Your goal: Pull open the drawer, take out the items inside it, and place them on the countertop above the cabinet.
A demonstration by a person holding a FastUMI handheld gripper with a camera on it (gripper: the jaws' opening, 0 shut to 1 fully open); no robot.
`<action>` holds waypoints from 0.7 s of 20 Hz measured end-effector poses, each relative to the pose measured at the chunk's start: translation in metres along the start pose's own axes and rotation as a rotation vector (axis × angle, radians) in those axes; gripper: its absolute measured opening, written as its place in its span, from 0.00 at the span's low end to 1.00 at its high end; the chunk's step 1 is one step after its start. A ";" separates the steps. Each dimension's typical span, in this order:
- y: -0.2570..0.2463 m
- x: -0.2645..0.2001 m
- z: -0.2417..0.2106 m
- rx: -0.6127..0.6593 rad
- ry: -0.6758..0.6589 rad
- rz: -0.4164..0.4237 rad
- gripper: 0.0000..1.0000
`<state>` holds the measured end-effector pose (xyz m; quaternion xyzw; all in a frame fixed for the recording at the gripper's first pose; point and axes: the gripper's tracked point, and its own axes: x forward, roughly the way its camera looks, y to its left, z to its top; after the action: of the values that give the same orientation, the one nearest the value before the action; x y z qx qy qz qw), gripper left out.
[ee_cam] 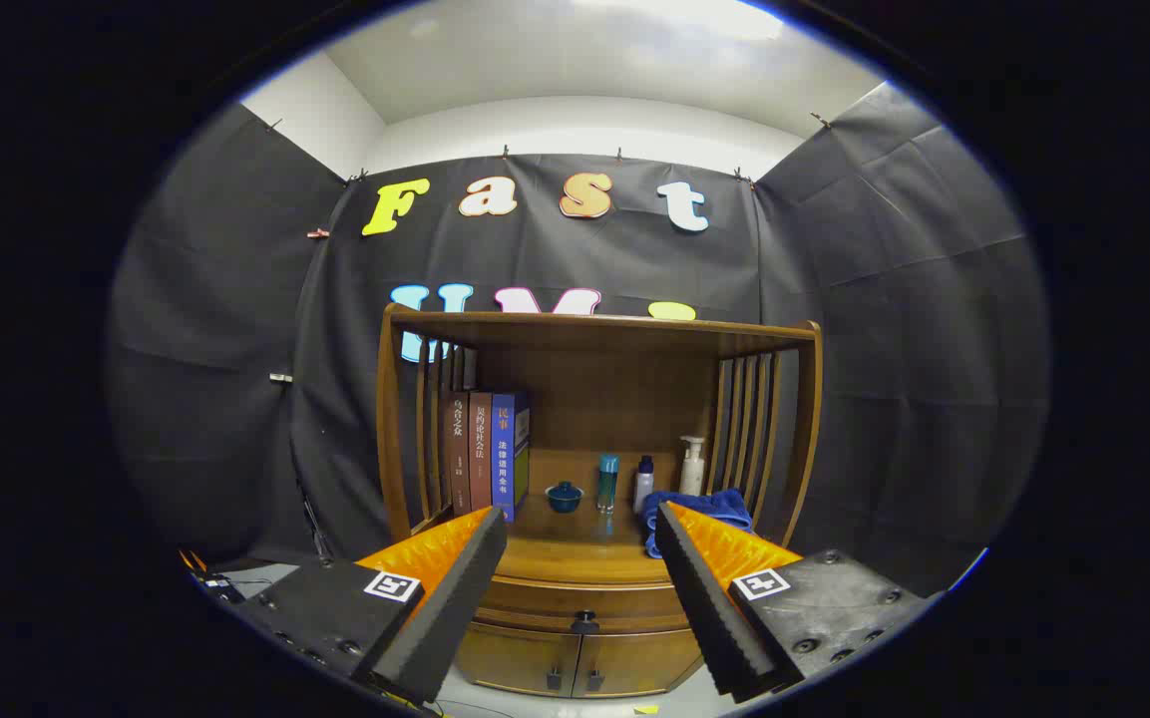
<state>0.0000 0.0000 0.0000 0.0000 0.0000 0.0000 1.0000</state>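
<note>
A wooden cabinet (pixel 594 558) stands ahead against the black cloth wall, with a slatted shelf frame rising over its countertop (pixel 575 548). Its drawer (pixel 584 603) is closed, a small dark knob (pixel 585 623) at its middle. Two lower doors (pixel 575 663) sit beneath it. My gripper (pixel 579 529) is open, nothing between its fingers, held some way short of the cabinet. The knob lies between the fingers and a little below their tips, well beyond them. The drawer's contents are hidden.
On the countertop stand three upright books (pixel 483 454) at the left, a small blue lidded cup (pixel 565 496), a teal bottle (pixel 608 482), a dark-capped bottle (pixel 643 484), a white pump bottle (pixel 692 466) and a blue cloth (pixel 699 507) at the right.
</note>
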 end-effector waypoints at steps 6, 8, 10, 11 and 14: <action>-0.004 0.005 0.002 -0.010 0.010 -0.012 0.98; -0.006 0.007 0.003 -0.007 0.010 -0.017 0.98; -0.009 0.008 0.004 -0.010 0.011 -0.020 0.98; -0.009 0.009 0.005 -0.010 0.010 -0.022 0.98; -0.011 0.010 0.008 -0.009 0.004 -0.026 0.98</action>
<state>0.0098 -0.0114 0.0080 -0.0043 0.0021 -0.0130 0.9999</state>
